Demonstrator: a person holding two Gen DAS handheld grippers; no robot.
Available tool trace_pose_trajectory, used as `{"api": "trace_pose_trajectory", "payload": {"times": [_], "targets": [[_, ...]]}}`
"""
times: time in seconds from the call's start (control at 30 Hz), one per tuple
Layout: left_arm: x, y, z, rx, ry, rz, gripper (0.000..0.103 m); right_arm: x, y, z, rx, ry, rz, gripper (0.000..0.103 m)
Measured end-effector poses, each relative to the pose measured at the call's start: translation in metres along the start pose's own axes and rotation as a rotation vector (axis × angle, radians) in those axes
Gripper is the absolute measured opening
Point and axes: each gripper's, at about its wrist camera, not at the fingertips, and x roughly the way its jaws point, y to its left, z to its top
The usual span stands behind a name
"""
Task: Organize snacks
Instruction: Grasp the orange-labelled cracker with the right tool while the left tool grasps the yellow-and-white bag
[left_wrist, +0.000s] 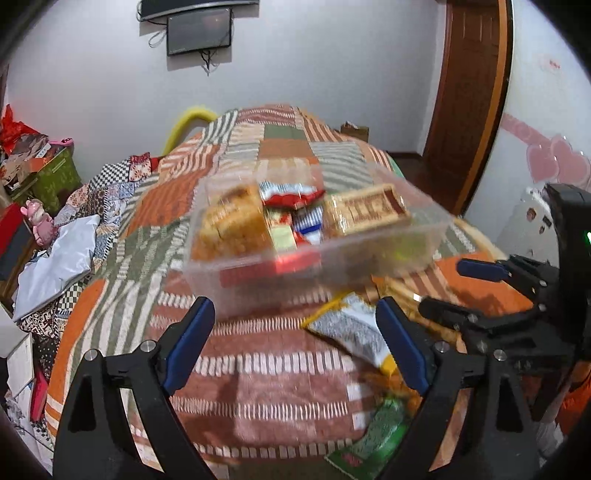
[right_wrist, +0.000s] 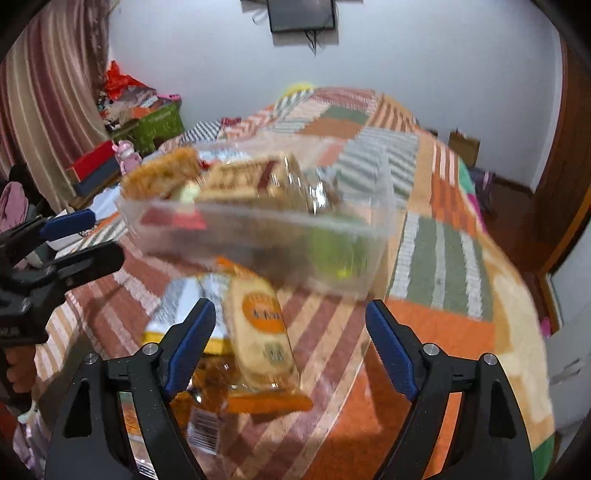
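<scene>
We see both grippers held low over a bed (left_wrist: 258, 369) covered in an orange, green and white patchwork quilt, each pointing forward toward a clear plastic box (left_wrist: 314, 236) at the middle of the frame.

The left gripper (left_wrist: 295, 343) fills the bottom of the left wrist view, its blue-padded jaws spread wide and holding nothing. The right gripper (right_wrist: 291, 343) fills the bottom of its own view in the same pose, jaws released and empty. In the left wrist view the right gripper appears again at the right edge, reaching in from the side.

The box is blurred. Its long axis runs left to right across both views, and it looks tilted, with its left end higher in the right wrist view. Inside it we make out a golden crispy block (left_wrist: 229, 221) at the left, red and white wrappers (left_wrist: 291, 195) in the middle, and a tan packet (left_wrist: 369, 210) at the right.

Nearer the grippers, a grey and yellow packet (left_wrist: 351, 332) and an orange-labelled packet (right_wrist: 262, 325) lie on the quilt below the box.
</scene>
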Motion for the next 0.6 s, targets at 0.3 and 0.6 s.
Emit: {"api": "trace_pose_trajectory", "payload": {"times": [0.3, 0.6], "targets": [[0.019, -0.010, -0.012, 0.017, 0.055, -0.018, 0.089, 0.015, 0.000, -0.012, -0.001, 0.084, 0.085, 0.052], [0.037, -0.026, -0.005, 0.025, 0.087, -0.039, 0.089, 0.011, 0.002, -0.015, -0.016, 0.077, 0.120, 0.032]]}}
